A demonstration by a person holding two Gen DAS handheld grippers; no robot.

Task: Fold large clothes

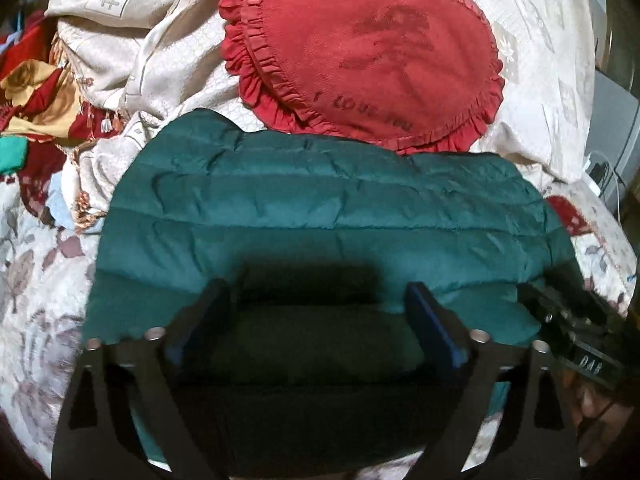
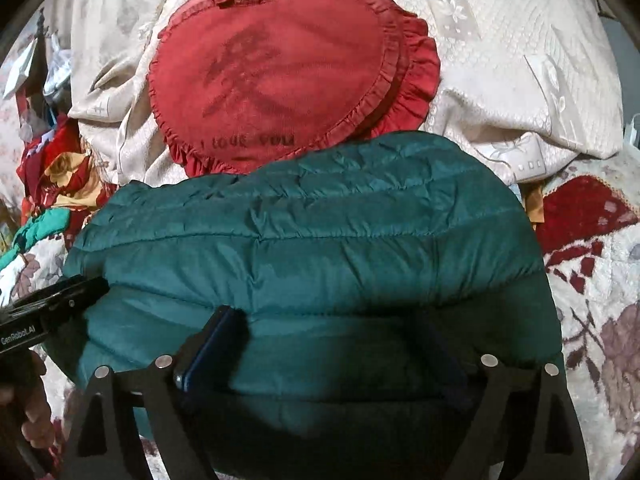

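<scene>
Your teal quilted puffer jacket [image 1: 320, 216] lies folded into a compact bundle mid-bed, just below the red heart-shaped cushion [image 1: 360, 52], with the left hand-held gripper [image 1: 320, 312] and right hand-held gripper [image 2: 332, 344] both spread wide, gripping nothing; folding looks nearly done.

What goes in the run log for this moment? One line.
jacket: folded on bed | left tongs: open, over near edge | right tongs: open, over near edge | pillow: behind jacket
</scene>
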